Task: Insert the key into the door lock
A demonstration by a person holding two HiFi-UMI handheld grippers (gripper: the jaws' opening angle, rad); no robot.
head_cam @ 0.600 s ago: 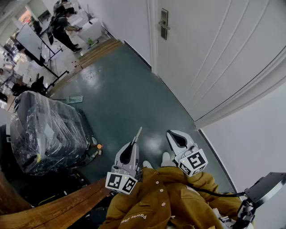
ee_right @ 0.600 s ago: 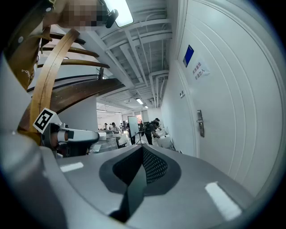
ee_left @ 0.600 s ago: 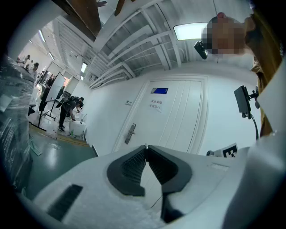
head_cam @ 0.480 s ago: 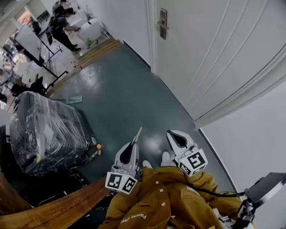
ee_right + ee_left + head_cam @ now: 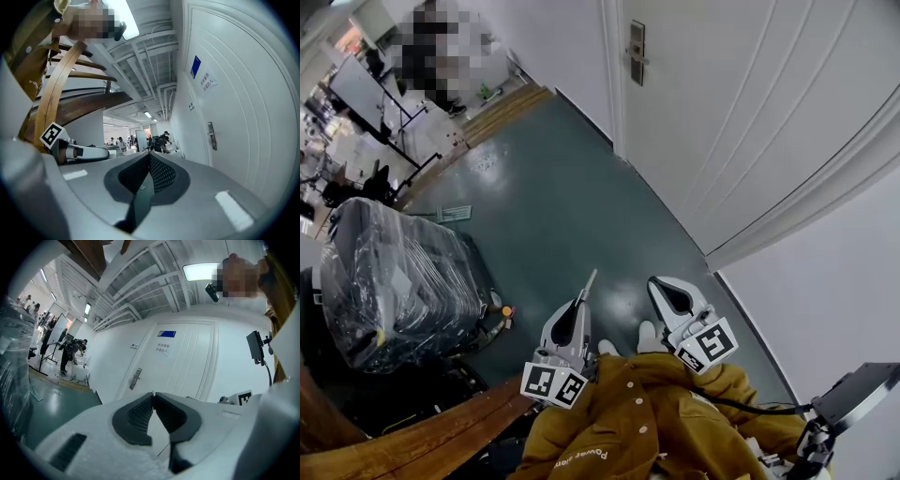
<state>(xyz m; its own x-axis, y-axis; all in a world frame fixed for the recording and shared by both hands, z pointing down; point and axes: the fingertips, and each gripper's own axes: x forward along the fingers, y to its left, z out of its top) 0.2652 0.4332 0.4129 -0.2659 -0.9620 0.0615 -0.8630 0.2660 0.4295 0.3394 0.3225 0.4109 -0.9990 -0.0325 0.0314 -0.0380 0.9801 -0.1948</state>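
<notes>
The white door (image 5: 741, 112) stands shut at the upper right, and its metal lock plate with a lever handle (image 5: 631, 52) is far off. My left gripper (image 5: 580, 300) is held low over the green floor, shut on a thin pale key (image 5: 590, 282) that sticks out forward from its tips. In the left gripper view the jaws (image 5: 153, 393) meet with the key edge-on between them, and the lock plate (image 5: 136, 378) lies straight ahead at a distance. My right gripper (image 5: 657, 282) is beside it, shut and holding nothing (image 5: 150, 153). The lock plate (image 5: 212, 136) is to its right.
A bulky dark load wrapped in clear plastic (image 5: 394, 281) stands at the left. A curved wooden rail (image 5: 431, 441) runs along the lower left. Green floor (image 5: 553, 187) stretches to the door. People and a whiteboard stand (image 5: 366, 89) are far back at the upper left.
The head view has shifted slightly, so the lock plate sits a little further left. Both grippers keep their places and stay shut.
</notes>
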